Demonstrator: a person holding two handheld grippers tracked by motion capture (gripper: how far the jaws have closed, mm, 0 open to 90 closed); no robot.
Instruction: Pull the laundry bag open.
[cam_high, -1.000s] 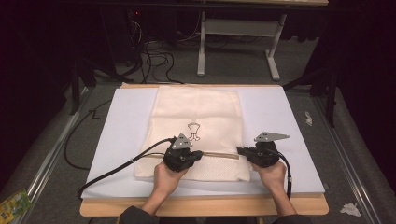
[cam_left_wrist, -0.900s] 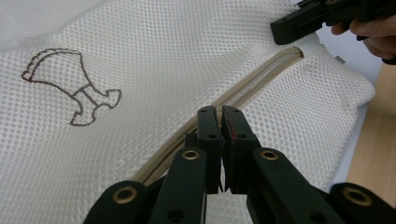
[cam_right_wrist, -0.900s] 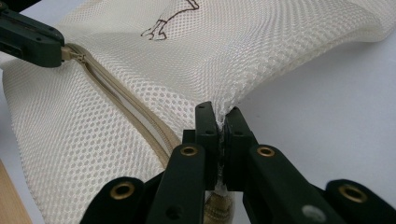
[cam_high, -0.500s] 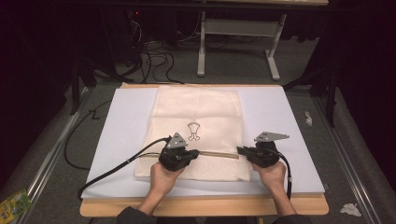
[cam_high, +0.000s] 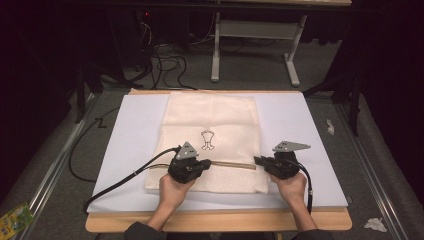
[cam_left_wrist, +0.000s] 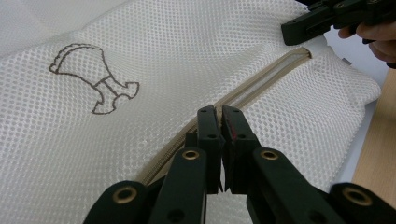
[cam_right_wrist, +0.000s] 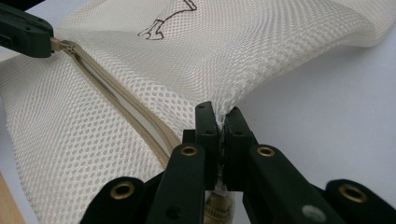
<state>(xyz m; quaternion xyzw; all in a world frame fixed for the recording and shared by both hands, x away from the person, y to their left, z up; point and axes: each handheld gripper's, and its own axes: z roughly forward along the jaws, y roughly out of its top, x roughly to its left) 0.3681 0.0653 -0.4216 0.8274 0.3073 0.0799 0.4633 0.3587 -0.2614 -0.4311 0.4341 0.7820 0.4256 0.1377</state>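
**High view and gripper views: mesh bag held at both ends of its zipper**

High view shows the worktop (cam_high: 320, 200), a wooden board covered by a white sheet (cam_high: 130, 145). A cream mesh bag (cam_high: 215, 120) lies flat at the middle of the sheet, with a small brown outline motif (cam_high: 207, 139) on its upper face. A tan zipper (cam_high: 232, 164) runs across the bag near its near edge, between the two tools. The left hand-held gripper (cam_high: 206, 163) sits at the zipper's left end; in the left gripper view its jaws are closed together over the zipper line (cam_left_wrist: 261, 79). The right hand-held gripper (cam_high: 258, 161) sits at the bag's right edge; in the right gripper view its jaws are clamped on a pinched fold of mesh (cam_right_wrist: 261, 70) beside the zipper's end.
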